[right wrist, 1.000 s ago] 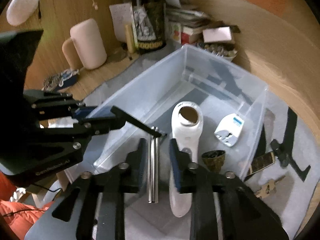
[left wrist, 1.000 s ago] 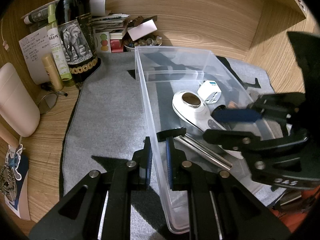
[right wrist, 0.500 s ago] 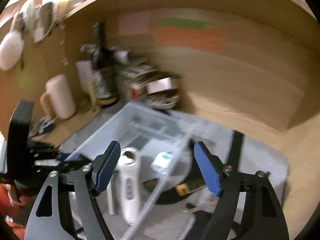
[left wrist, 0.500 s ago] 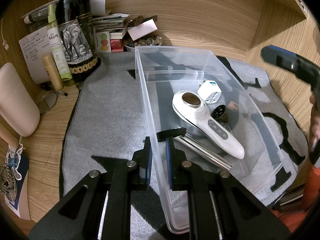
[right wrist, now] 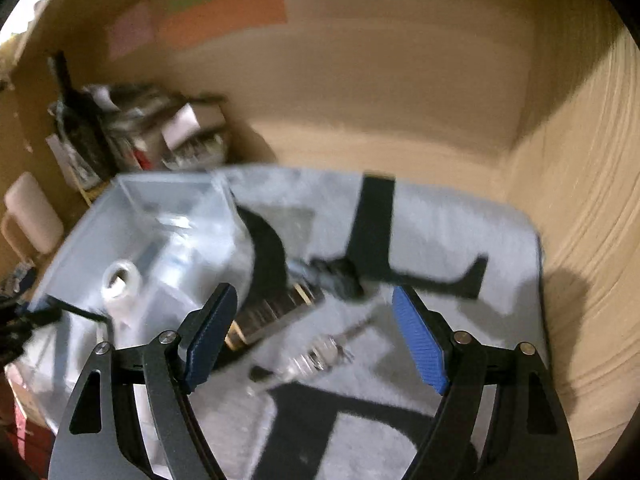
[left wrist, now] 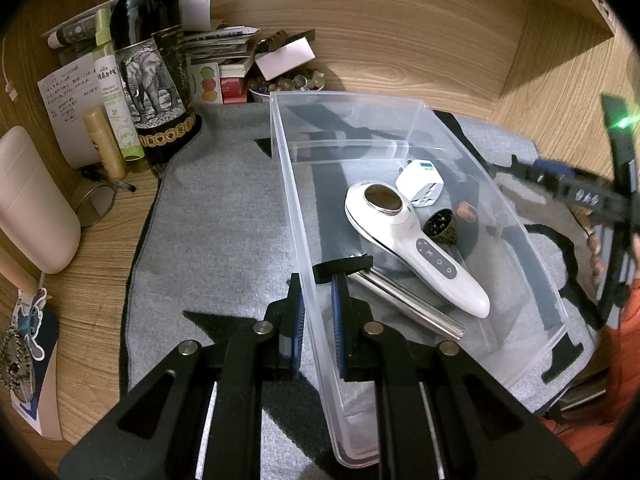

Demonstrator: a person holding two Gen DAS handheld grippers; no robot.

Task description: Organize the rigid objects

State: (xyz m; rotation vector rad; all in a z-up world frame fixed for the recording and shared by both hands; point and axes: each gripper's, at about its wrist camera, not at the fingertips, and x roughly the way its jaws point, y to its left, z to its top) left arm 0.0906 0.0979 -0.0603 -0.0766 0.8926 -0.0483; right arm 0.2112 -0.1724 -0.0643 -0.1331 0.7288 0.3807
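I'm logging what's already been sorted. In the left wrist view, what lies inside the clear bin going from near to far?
Metal tube → white handheld device → dark round grinder → white plug adapter. The left gripper is clamped on the clear bin.

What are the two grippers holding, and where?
The left gripper pinches the clear bin by its side wall. The right gripper is open and holds nothing.
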